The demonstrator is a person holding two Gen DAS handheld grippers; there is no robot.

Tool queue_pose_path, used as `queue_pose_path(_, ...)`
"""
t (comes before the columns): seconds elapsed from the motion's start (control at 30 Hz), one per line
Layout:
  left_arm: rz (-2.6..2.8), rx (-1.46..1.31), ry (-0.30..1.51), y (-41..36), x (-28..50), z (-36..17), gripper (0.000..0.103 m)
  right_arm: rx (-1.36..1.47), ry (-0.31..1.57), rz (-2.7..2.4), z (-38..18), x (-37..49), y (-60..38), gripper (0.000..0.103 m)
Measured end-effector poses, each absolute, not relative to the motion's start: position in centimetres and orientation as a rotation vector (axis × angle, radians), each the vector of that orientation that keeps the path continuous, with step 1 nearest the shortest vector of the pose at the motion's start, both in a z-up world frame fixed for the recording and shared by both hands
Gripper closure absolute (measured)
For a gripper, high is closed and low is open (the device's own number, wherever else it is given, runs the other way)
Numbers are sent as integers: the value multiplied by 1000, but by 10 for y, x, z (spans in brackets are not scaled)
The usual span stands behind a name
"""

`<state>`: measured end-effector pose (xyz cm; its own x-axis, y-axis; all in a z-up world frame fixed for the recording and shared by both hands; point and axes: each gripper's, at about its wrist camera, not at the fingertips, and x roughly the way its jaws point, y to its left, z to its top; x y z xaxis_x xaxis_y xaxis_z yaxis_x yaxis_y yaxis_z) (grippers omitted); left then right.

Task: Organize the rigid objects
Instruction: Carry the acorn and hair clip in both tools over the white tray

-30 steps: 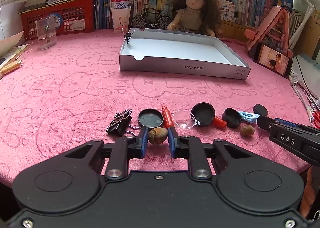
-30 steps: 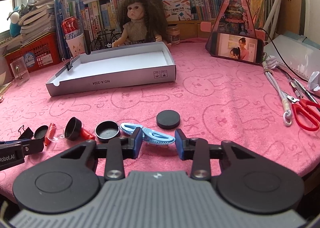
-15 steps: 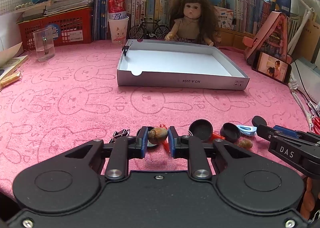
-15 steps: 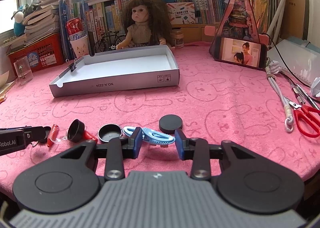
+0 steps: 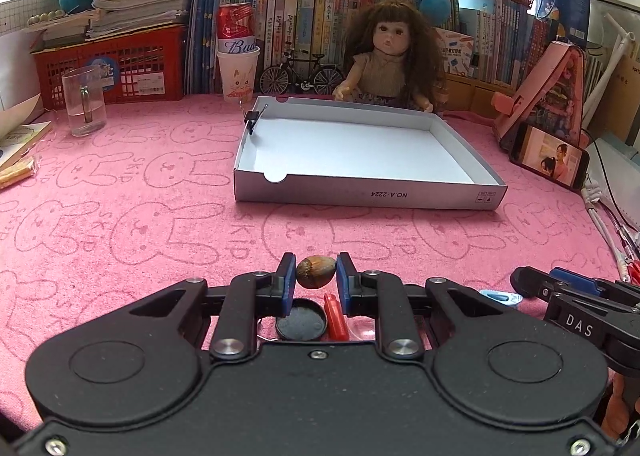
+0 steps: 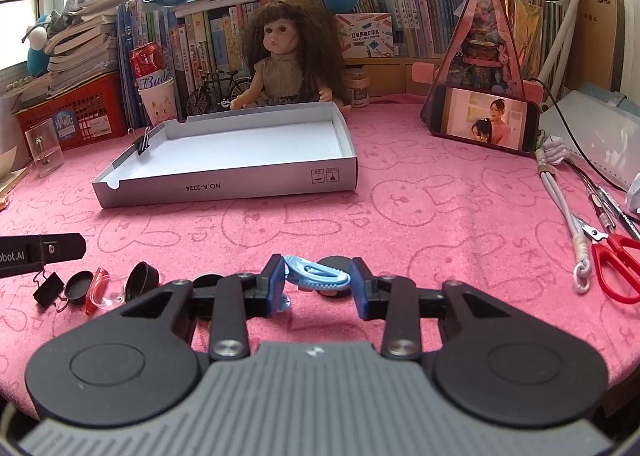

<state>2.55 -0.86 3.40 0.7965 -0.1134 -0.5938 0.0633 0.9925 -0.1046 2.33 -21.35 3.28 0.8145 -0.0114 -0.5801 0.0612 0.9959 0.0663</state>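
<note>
The left gripper (image 5: 316, 279) is held low over the pink cloth (image 5: 120, 224), pointing toward the far side, and a brown nut (image 5: 315, 266) is clamped between its blue pads, lifted clear of the cloth. Below the jaws, a black round lid (image 5: 301, 322) and a red piece (image 5: 335, 316) are seen lying on the cloth.

The right gripper (image 6: 318, 282) is held to the right of the left one, also low and level. A light blue clip (image 6: 318, 276) is gripped between its pads; its left end is pressed against the left pad, while contact with the right pad cannot be told for certain. A black disc (image 6: 336, 265) lies just behind the clip.

To the left in the right wrist view, a black binder clip (image 6: 48, 290), a small black cap (image 6: 79, 286), a clear cup with a red handle (image 6: 105, 292) and a tilted black cap (image 6: 142, 282) are lined up on the cloth.

Farther off, a shallow grey box (image 5: 360, 192) with a white floor is set on the cloth, with a second binder clip (image 5: 252, 118) fastened to its far left wall. A doll (image 5: 390, 60) is seated behind the box. Red scissors (image 6: 618, 268) and a white cord (image 6: 568, 224) lie at the right, well apart from the grippers.
</note>
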Motion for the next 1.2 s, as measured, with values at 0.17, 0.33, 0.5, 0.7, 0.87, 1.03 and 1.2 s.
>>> queue_pose_path(0.17,-102,-91,646,-7,39,35,83,77,598,-29,36,30,-215,63)
queue_pose_path(0.33,-107,-123,636,-3,53,37,83,101,613,-3,37,47,-219,63)
queue_pose_path(0.5,-108,-157,633,0,70,39,83,102,614,16,40,64,-218,63)
queue_pose_path(0.7,-123,-157,619,-3,92,46,83,119,628,53,44,86,-217,63)
queue_pose_path(0.87,-137,-150,615,-7,114,49,83,113,623,72,45,105,-213,63)
queue_pose_path(1.03,-143,-166,634,-8,145,50,83,80,613,119,49,128,-206,63)
queue_pose_path(1.2,-224,-186,672,-7,181,49,83,80,640,185,50,162,-204,63)
